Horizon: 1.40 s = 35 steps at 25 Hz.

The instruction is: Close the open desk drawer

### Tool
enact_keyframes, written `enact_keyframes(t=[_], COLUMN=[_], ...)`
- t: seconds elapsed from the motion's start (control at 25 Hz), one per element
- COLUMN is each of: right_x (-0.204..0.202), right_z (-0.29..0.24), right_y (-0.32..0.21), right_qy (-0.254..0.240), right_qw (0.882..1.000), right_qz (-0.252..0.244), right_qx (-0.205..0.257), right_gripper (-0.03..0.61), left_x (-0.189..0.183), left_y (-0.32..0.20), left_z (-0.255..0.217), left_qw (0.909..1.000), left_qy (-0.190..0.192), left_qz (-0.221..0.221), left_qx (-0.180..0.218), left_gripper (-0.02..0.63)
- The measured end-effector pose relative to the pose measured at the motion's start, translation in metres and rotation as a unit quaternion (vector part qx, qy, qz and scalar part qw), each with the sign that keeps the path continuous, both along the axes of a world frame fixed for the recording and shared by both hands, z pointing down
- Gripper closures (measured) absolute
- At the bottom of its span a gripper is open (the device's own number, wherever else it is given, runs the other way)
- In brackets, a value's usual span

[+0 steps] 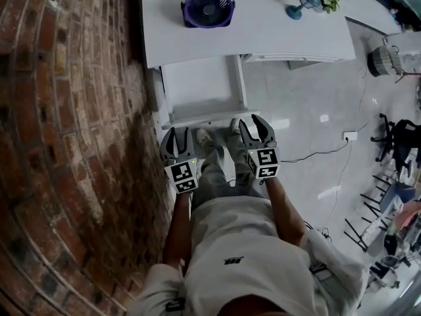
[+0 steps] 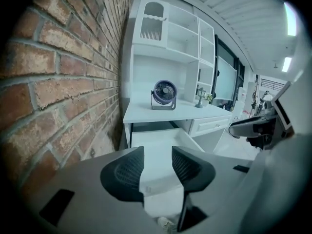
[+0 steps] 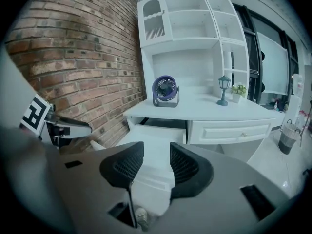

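The white desk [image 1: 263, 31] has its left drawer [image 1: 202, 87] pulled far out toward me; the drawer looks empty. Its front panel [image 1: 205, 118] lies just ahead of both grippers. My left gripper [image 1: 176, 142] hovers at the front's left end and my right gripper [image 1: 255, 130] at its right end, both just short of it, open and holding nothing. In the left gripper view the drawer [image 2: 158, 147] shows between that gripper's [image 2: 157, 167] spread jaws. The right gripper view has the drawer [image 3: 158, 145] straight ahead of the right gripper [image 3: 156, 162].
A brick wall [image 1: 66, 124] runs close along the left. On the desk stand a purple fan [image 1: 208, 5] and a small lamp with a plant [image 1: 309, 0]. A shut drawer [image 3: 229, 130] sits to the right. My shoes [image 1: 205, 137] are under the drawer; a bin [image 1: 385, 58] and cables lie to the right.
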State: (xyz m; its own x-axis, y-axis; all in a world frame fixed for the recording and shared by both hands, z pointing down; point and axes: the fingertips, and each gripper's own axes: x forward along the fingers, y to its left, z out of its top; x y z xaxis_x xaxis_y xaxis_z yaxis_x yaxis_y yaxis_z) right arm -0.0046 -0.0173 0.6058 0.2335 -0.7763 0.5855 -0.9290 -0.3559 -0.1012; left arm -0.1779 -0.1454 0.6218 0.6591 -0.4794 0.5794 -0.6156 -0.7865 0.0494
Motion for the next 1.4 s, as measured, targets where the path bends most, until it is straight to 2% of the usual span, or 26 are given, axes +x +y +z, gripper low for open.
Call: enact_keyframes(t=[0.76,1.04,1.4], right_x=[-0.009,-0.008,0.004], right_z=[0.086,0.106,0.118], right_y=[0.019,0.02,0.019], right_qy=[-0.049,-0.061,-0.062], right_qw=[0.997,0.995,0.994], right_qz=[0.029,0.034,0.068], right_qx=[-0.056,-0.066,-0.065], right_gripper=[0.405,0.394,0.37], left_x=[-0.012,-0.009,-0.002], left_y=[0.017,0.019,0.015], left_z=[0.091,0.109,0.112], left_qw=[0.9963,0.9949,0.9948], left_qy=[-0.045,-0.05,-0.044], left_qz=[-0.028,-0.029,-0.03], left_qx=[-0.067,-0.082,-0.087], left_gripper=[0.4,0.382,0.37])
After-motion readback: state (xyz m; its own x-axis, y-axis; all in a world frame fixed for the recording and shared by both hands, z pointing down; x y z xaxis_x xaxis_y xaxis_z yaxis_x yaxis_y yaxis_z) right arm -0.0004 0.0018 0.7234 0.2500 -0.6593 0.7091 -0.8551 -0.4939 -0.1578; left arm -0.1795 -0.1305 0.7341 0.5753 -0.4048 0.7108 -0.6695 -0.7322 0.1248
